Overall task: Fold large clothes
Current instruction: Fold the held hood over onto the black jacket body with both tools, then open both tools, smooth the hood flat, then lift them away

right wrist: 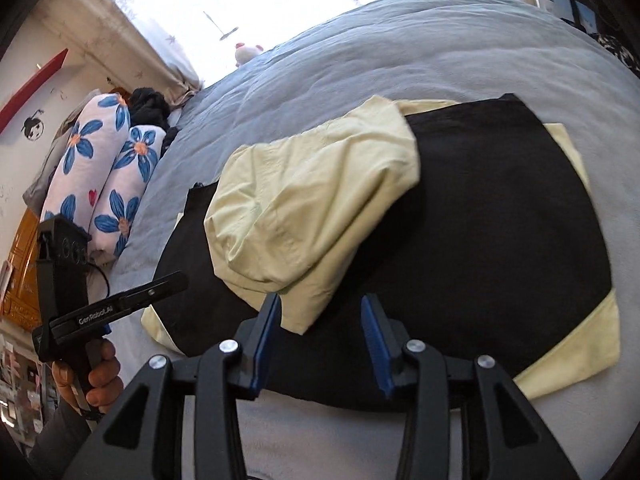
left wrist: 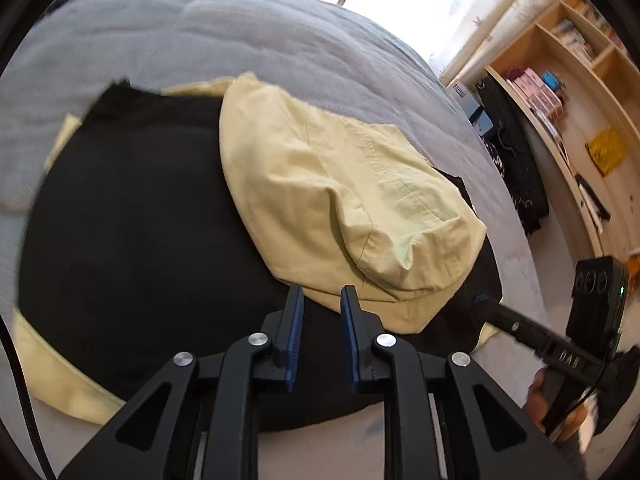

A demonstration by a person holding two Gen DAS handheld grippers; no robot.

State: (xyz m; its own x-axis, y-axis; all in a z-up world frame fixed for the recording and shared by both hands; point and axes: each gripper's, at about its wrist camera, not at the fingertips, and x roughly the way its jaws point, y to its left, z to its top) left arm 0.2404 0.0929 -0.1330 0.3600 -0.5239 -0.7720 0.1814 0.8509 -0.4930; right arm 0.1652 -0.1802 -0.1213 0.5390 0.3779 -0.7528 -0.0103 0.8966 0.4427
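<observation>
A large garment lies flat on the grey bed (left wrist: 200,28). It has a black body (left wrist: 140,220) with pale yellow edges, and a pale yellow part (left wrist: 340,184) is folded over the black. My left gripper (left wrist: 322,294) hovers just in front of that yellow fold, jaws a little apart with nothing between them. In the right wrist view the black body (right wrist: 500,220) and the yellow fold (right wrist: 312,200) fill the middle. My right gripper (right wrist: 320,302) is open above the fold's lower corner, pads clear of the cloth. Each view shows the other gripper at its side: the right gripper (left wrist: 486,302) and the left gripper (right wrist: 176,280).
Two flower-print pillows (right wrist: 108,184) and dark clothes lie at the head of the bed. A plush toy (right wrist: 246,52) sits by the bright window. A wooden shelf unit (left wrist: 560,80) and a black bag (left wrist: 516,168) stand beside the bed. A hand (right wrist: 100,380) holds the left gripper's handle.
</observation>
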